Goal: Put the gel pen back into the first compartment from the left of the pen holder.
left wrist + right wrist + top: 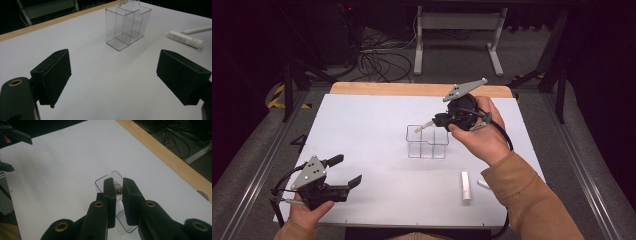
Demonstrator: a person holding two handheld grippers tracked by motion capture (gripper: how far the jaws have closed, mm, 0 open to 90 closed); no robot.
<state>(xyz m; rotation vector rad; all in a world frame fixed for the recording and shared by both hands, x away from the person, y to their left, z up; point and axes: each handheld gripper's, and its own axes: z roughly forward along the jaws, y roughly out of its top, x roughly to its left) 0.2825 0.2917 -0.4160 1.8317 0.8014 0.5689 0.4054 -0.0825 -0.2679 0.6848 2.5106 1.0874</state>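
The right gripper (435, 121) is clenching a small pale stick (423, 126) over the clear organizer (427, 142). Two more tubes (466, 185) are waiting on the bench (377, 125). The left gripper (346, 171) is hanging released.

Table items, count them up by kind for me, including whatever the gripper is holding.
Clear compartment box: 1
White tubes lying on the table: 2
Small pale stick-like item in the right gripper, over the box: 1
Total: 4
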